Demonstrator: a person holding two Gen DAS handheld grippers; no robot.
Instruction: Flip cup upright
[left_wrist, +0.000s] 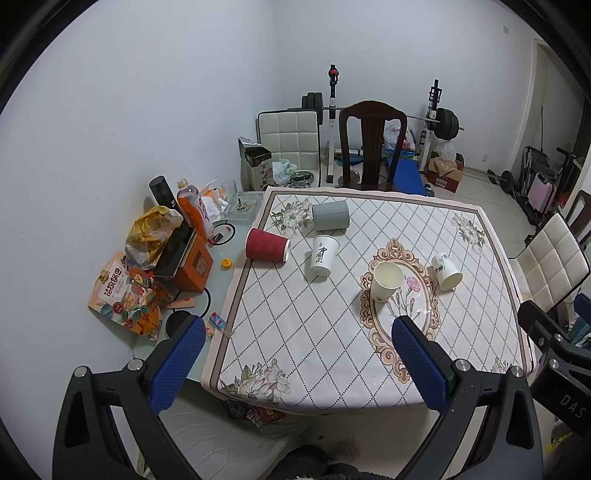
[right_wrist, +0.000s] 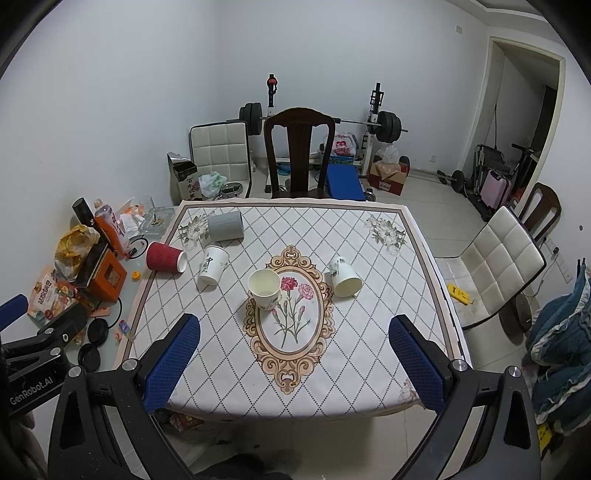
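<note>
Cups are sitting scattered across the table (right_wrist: 369, 332), five in all. A plain paper cup (right_wrist: 263, 288) is standing upright at the top edge of the oval flower print, mouth open to me. Right of it, a white cup with a leaf print (right_wrist: 343, 277) is lying on its side, mouth facing me. Toward the far left, a white cup with black lettering (right_wrist: 212, 269) is resting upside down and leaning, a red ribbed cup (right_wrist: 164, 257) is lying at the table's left edge, and a grey cup (right_wrist: 225, 225) is lying behind them.

I am holding my left tongs (left_wrist: 295, 354) wide apart and gripping nothing, hovering over the near left edge. My right tongs (right_wrist: 293, 350) are likewise spread wide and carrying nothing, above the near middle.

My left view is showing the snack bag (left_wrist: 123, 295) and orange box (left_wrist: 192, 267) more fully; my right view alone is showing the doorway (right_wrist: 524, 110) and a heap of blue cloth (right_wrist: 561, 350).
</note>
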